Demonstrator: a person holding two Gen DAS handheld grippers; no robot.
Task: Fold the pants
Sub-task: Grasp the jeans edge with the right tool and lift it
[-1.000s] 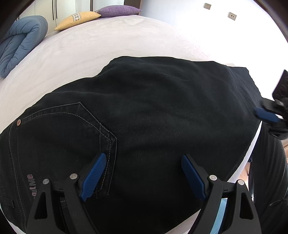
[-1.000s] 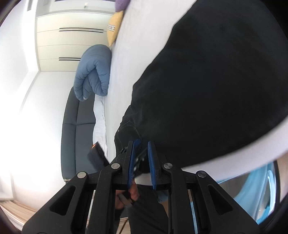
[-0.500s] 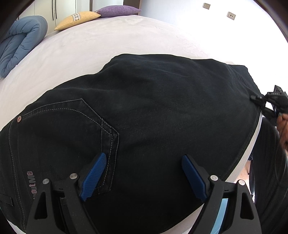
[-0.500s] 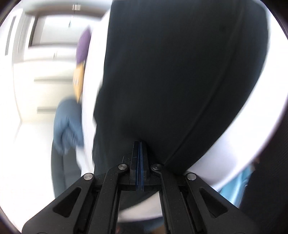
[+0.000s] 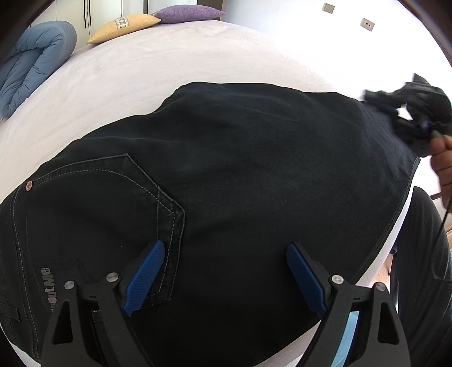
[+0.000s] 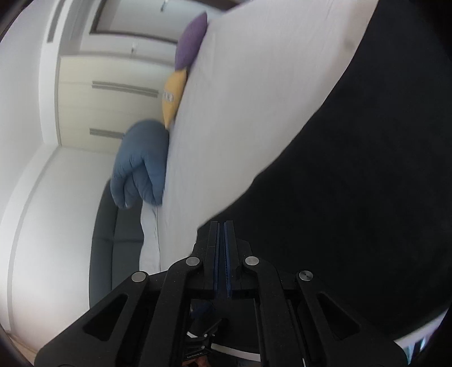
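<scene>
Surroundings: white bed (image 5: 175, 73); rolled blue duvet (image 5: 31, 65) at its far left corner, yellow cushion (image 5: 124, 26) and purple cushion (image 5: 183, 12) along the far edge; dark sofa (image 6: 113, 240) beyond the bed in the right wrist view
In the way: nothing lies on top of the cloth
Left gripper (image 5: 223, 279): spread wide, blue pads (image 5: 144, 278) hovering over the seat area, holding nothing; contact with fabric unclear
Right gripper (image 6: 221, 254): pads pressed together with a sliver of gap, at the hem corner; seems pinched on fabric, raised slightly
Pants (image 5: 240, 183): black jeans, flat across the near bed edge, back pocket (image 5: 113, 203) up, stitching pale
</scene>
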